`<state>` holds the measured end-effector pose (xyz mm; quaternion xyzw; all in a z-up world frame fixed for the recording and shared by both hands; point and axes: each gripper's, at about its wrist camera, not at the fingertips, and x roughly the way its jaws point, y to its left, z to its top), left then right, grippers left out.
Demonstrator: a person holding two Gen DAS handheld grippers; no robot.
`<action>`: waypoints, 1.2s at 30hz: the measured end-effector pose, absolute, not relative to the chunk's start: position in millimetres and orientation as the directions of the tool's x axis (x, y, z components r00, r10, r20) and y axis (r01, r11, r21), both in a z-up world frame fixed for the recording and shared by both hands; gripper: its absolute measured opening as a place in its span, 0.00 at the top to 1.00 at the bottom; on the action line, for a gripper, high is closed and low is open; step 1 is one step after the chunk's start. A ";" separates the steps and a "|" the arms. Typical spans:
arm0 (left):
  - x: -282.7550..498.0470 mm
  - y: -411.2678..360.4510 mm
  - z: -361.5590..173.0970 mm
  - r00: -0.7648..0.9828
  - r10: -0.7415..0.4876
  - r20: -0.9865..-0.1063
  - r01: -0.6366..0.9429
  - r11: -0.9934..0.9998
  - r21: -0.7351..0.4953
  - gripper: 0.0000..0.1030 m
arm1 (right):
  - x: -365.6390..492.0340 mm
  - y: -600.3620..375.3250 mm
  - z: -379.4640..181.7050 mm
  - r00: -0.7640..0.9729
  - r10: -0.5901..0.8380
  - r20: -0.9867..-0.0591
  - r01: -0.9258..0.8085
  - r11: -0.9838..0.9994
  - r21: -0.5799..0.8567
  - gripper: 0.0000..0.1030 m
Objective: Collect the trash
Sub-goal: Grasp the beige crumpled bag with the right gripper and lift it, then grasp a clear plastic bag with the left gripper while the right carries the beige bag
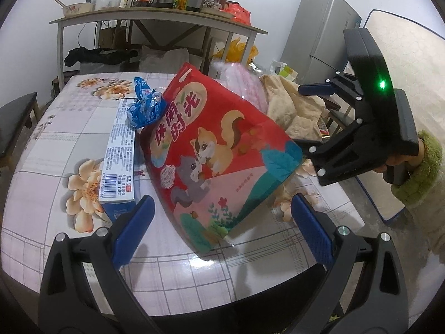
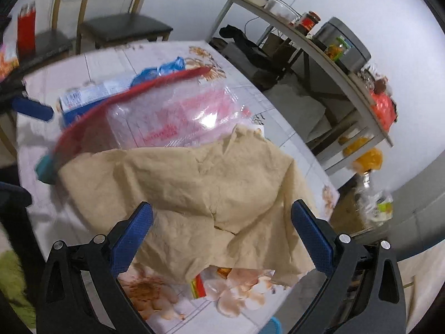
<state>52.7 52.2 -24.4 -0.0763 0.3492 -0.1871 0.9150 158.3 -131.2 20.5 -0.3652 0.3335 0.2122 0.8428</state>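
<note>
Left wrist view: red snack bag (image 1: 219,153) stands tilted on floral table (image 1: 55,144), long axis running from near edge up toward far edge, top leaning away. Glossy red print, cartoon squirrels, teal leaf corner. Blue carton (image 1: 119,164) lies just left, crumpled blue wrapper (image 1: 146,105) on it. Brown paper (image 2: 200,194) lies crumpled behind bag toward right edge. Left gripper (image 1: 222,225) released, empty. Right gripper (image 2: 222,236) released, fingers straddling paper, apart.

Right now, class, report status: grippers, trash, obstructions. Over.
Left gripper open, facing red squirrel-print snack bag. Right gripper open over crumpled brown paper. Nothing held.
</note>
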 end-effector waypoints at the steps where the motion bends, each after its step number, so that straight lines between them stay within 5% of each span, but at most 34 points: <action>1: 53.5 52.7 -24.8 0.686 -0.398 -0.610 0.290 0.917 -0.273 0.08 | 156.5 -130.8 20.5 0.688 0.121 -0.716 -0.601 0.648 -0.467 0.13; 5: 54.9 54.4 -25.3 0.688 -0.399 -0.606 0.292 0.917 -0.273 0.08 | 153.9 -137.1 21.1 0.694 0.110 -0.711 -0.569 0.689 -0.449 0.33; 10: 54.8 54.1 -24.5 0.694 -0.398 -0.601 0.297 0.918 -0.264 0.08 | 155.4 -148.8 25.8 0.683 0.107 -0.722 -0.529 0.754 -0.389 0.72; 15: 48.9 56.2 -20.1 0.712 -0.409 -0.571 0.312 0.912 -0.265 0.08 | 143.4 -161.6 40.9 0.703 0.138 -0.697 -0.465 0.831 -0.304 0.91; 26: 39.7 43.8 -3.7 0.740 -0.416 -0.528 0.362 0.908 -0.209 0.08 | 80.8 -234.6 44.9 0.750 0.225 -0.622 -0.218 0.972 0.090 0.94; 32: 37.2 28.3 8.0 0.740 -0.439 -0.510 0.406 0.895 -0.183 0.08 | 57.8 -289.3 10.3 0.737 0.396 -0.548 -0.112 0.871 0.478 0.94; 36: 36.5 11.5 15.2 0.720 -0.468 -0.512 0.442 0.879 -0.181 0.08 | 50.7 -309.3 -24.8 0.716 0.417 -0.560 -0.015 0.811 0.585 0.94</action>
